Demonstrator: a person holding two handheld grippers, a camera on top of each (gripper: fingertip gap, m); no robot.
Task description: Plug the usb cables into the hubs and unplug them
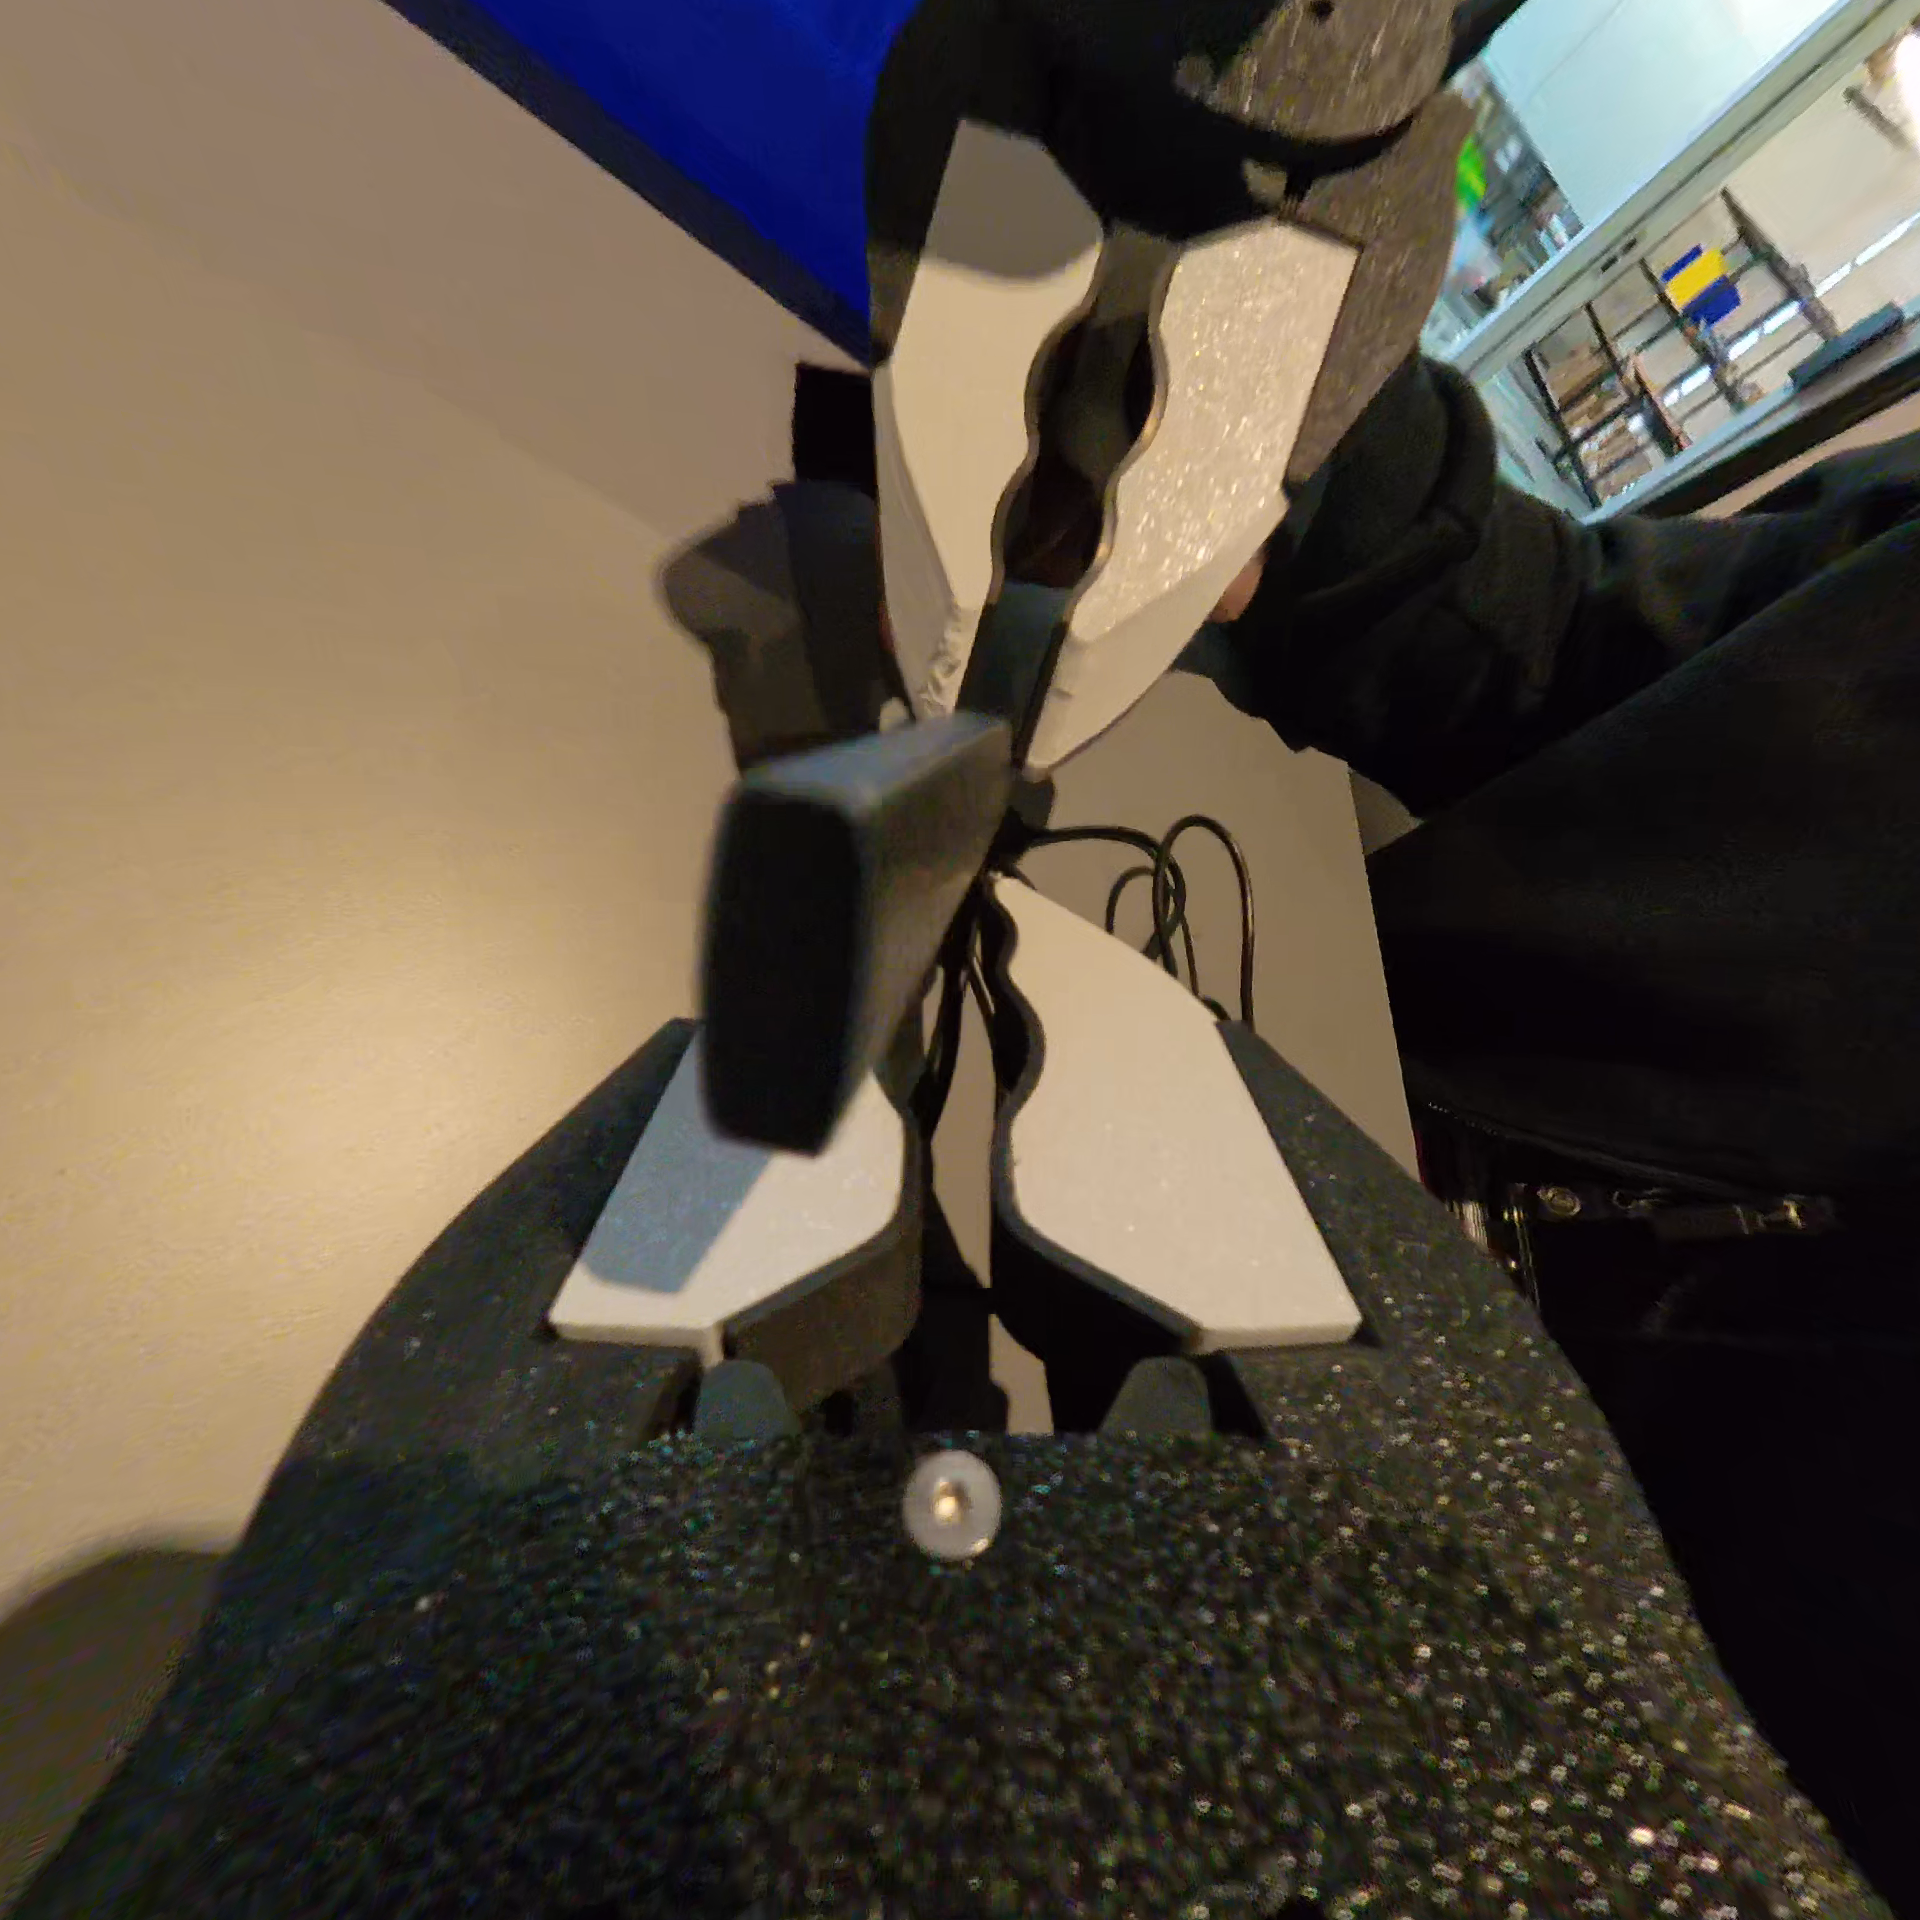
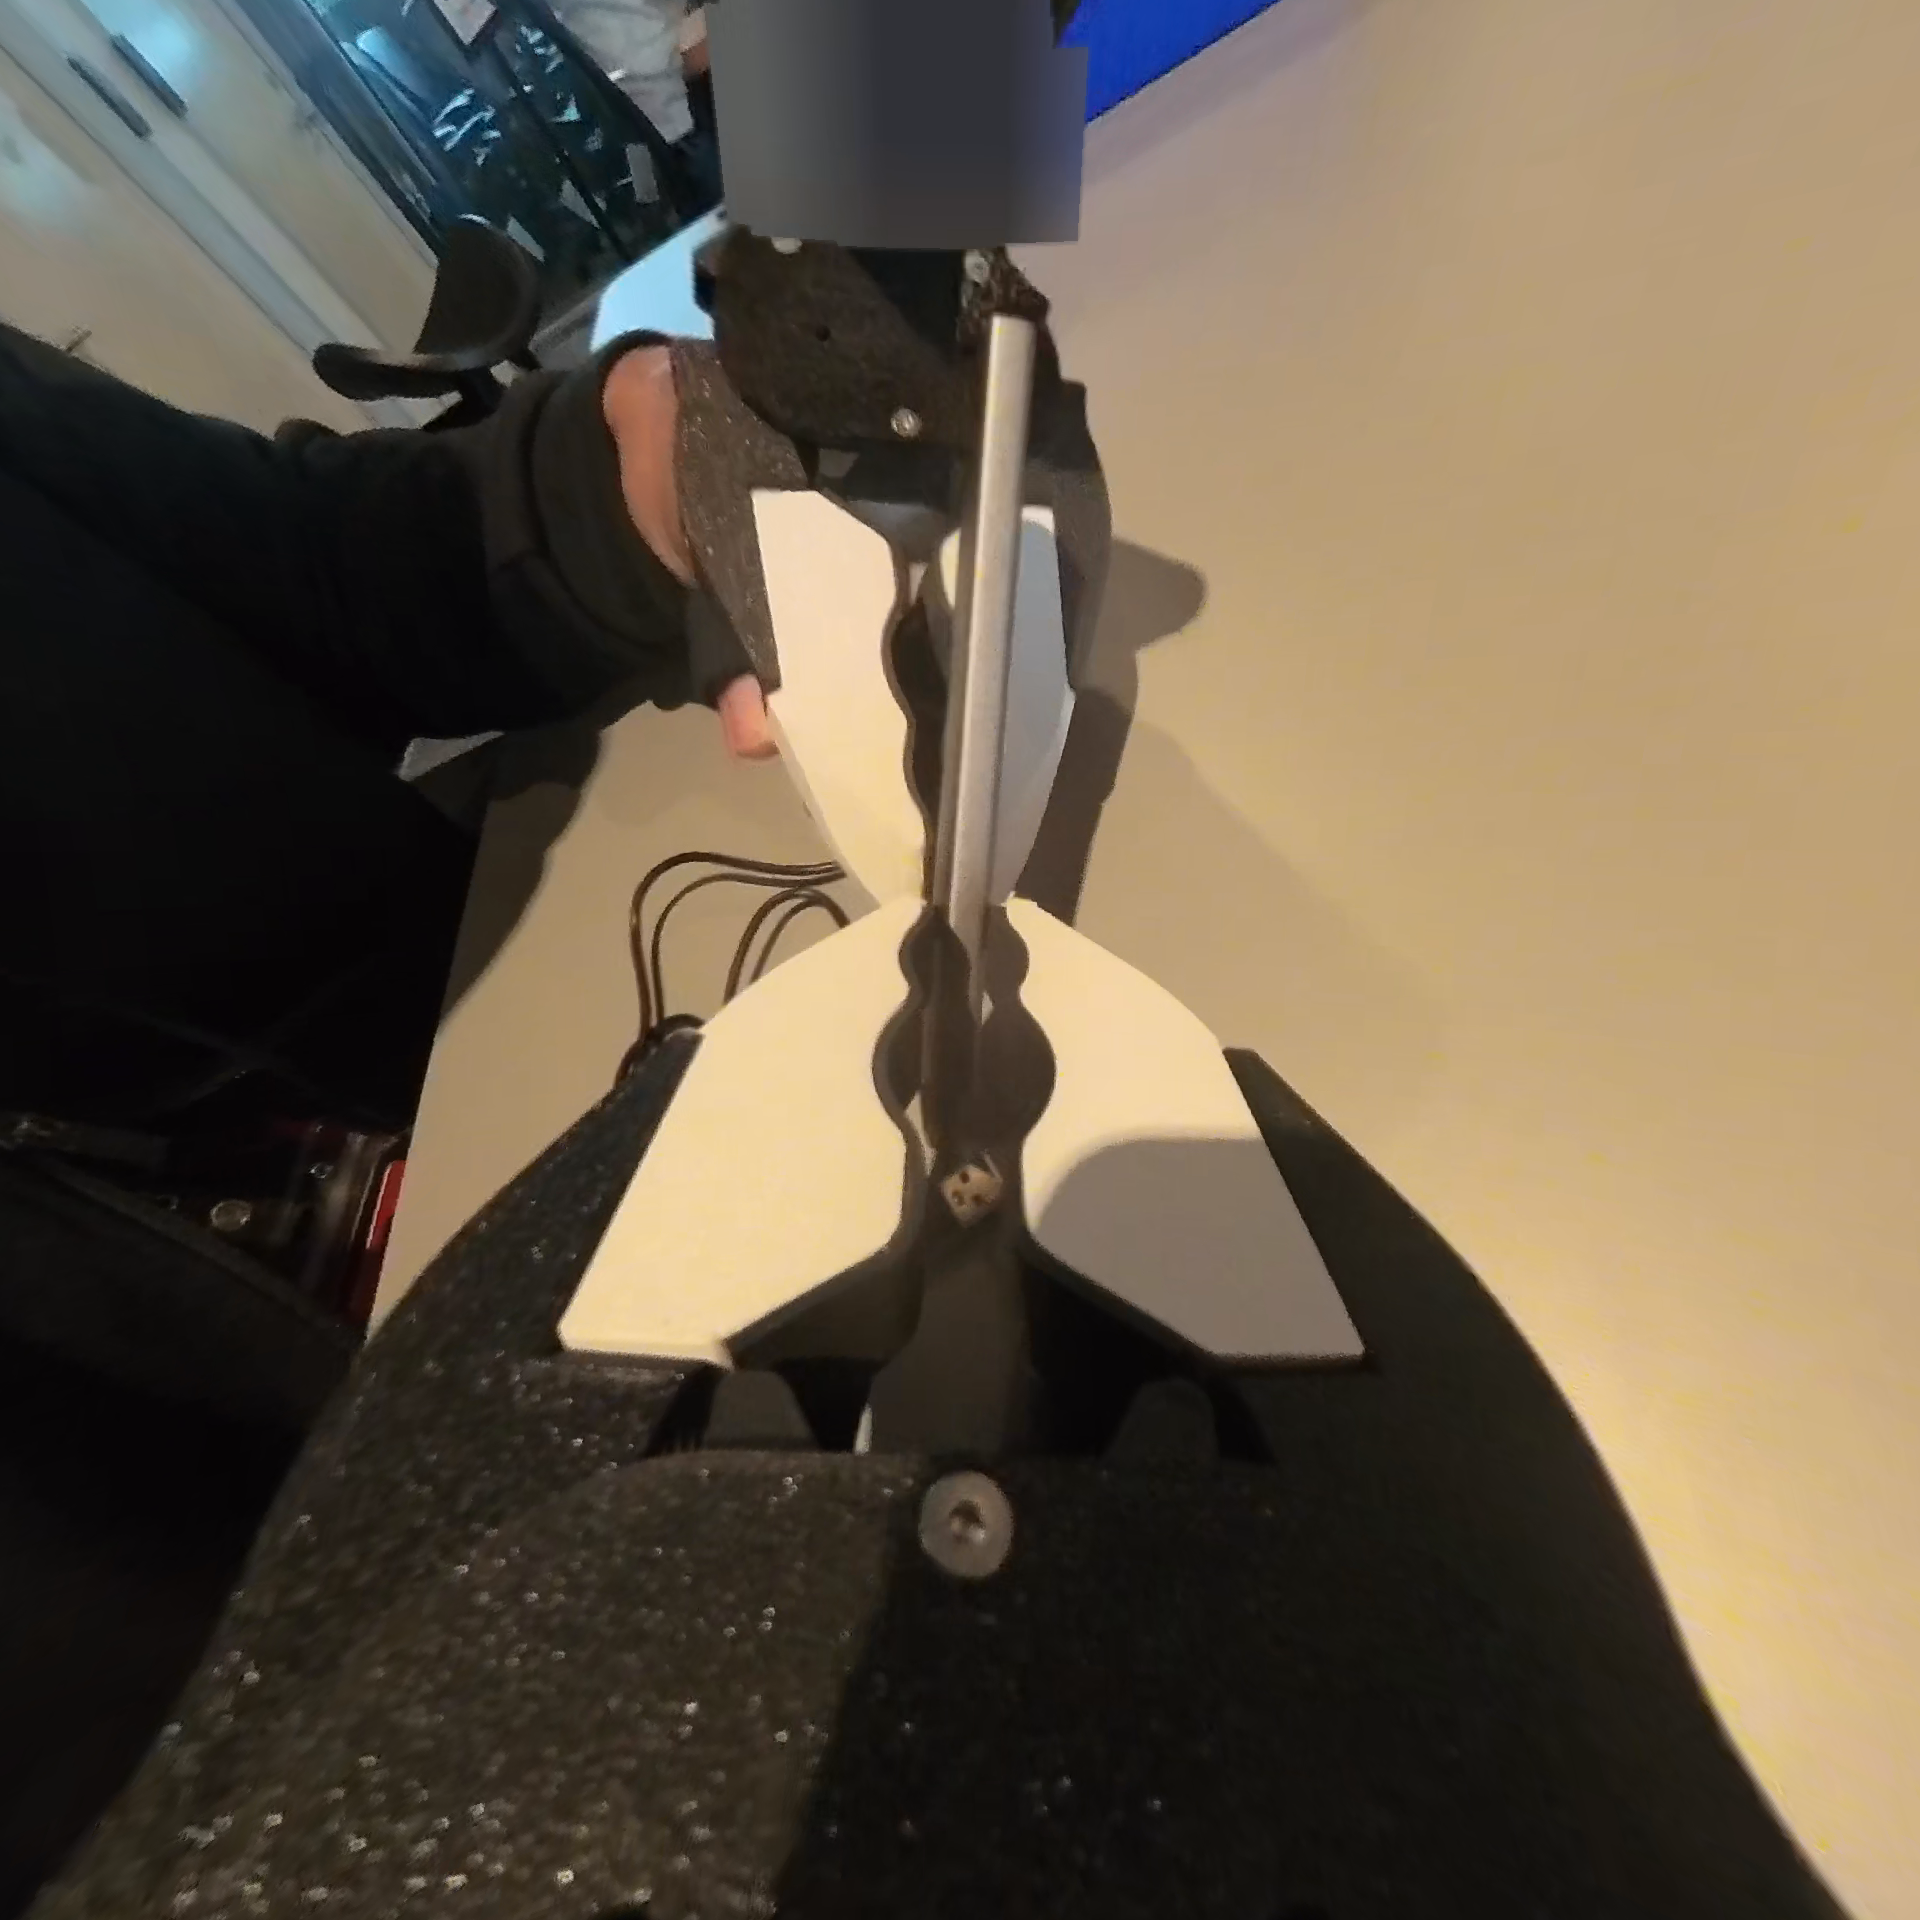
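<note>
Left gripper [image 1: 987, 914]: jaws pinched the gray hub [image 1: 831, 935], tilted up off the table [image 1: 312, 831].
Right gripper [image 2: 961, 925]: jaws clamped on the hub's other end.
Cables [image 1: 1174, 904]: black, looped just beyond the hub.

A pale beige table top [image 1: 312, 831] fills the left of the left wrist view and most of the right wrist view [image 2: 1507, 727]. A bright blue panel [image 1: 727, 114] runs along its far edge and shows again as a blue corner [image 2: 1174, 42]. A person in dark clothing [image 1: 1662, 987] sits at the table's edge, with a metal-studded belt [image 1: 1621, 1205] at the waist. Behind, glass-fronted shelving [image 1: 1683, 343] holds boxes, among them a yellow and blue one [image 1: 1699, 283]. In the right wrist view a black office chair [image 2: 457, 312] stands before cream cabinet doors [image 2: 156, 177].
</note>
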